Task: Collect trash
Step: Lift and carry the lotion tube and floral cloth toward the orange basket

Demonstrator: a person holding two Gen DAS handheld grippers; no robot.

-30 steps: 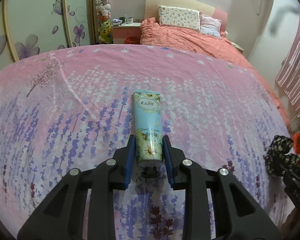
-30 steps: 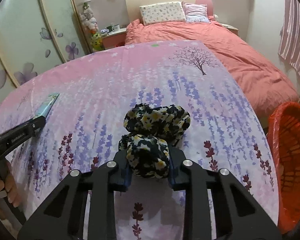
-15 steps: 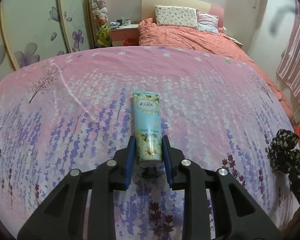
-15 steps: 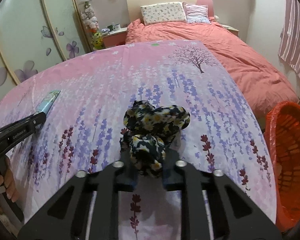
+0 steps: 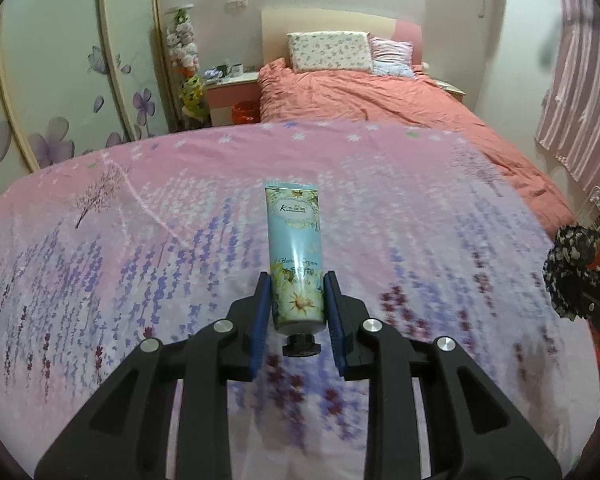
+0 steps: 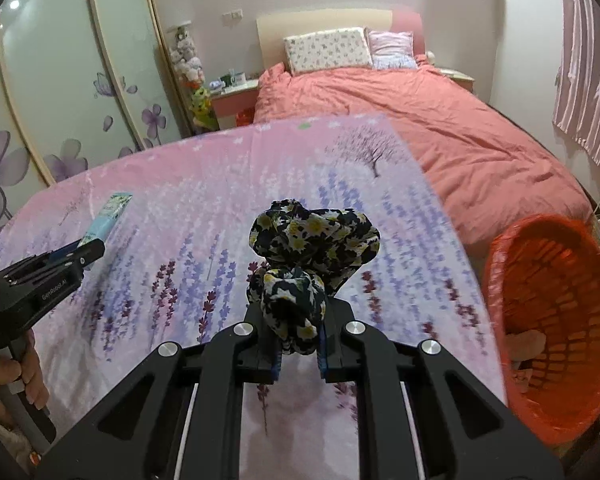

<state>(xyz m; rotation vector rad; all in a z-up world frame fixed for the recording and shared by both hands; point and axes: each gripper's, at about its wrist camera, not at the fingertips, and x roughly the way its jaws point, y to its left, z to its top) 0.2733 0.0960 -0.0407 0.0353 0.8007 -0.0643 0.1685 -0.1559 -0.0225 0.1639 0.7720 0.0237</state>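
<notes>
Both items are off the lavender-print pink sheet [image 5: 148, 248] now, where a second ago they were still lying on it. The right gripper [image 6: 298, 354] has just been closing and is now squeezed tight on the black fabric scrunchie with yellow-white daisies [image 6: 312, 252]. The left gripper [image 5: 296, 300] hasn't changed its squeeze; it pinches the pale-blue floral plastic hand cream tube [image 5: 296, 256] near the black cap end, long flat end sticking out forward.

What I'd worry about:
- That tube is slick and tapered, and it's only held low down by the cap. A quick swing or tilt could let it slide out of the blue pads [image 5: 262, 312] and drop back on the bed.
- The scrunchie is floppy, and most of it hangs outside the jaws. Looks like only a fold is caught, so it might pull free or snag on the rim going in.
- The orange plastic mesh bin with its liner [image 6: 556, 320] sits off the right edge of the bed, so the left hand has the longer reach and both grippers could crowd each other at the opening.

Readable text: the tube says "Hand Cream", with a brand starting with "K" that I can't make out. The left gripper's side reads something like "GenRobot.AI", small, so not certain.
</notes>
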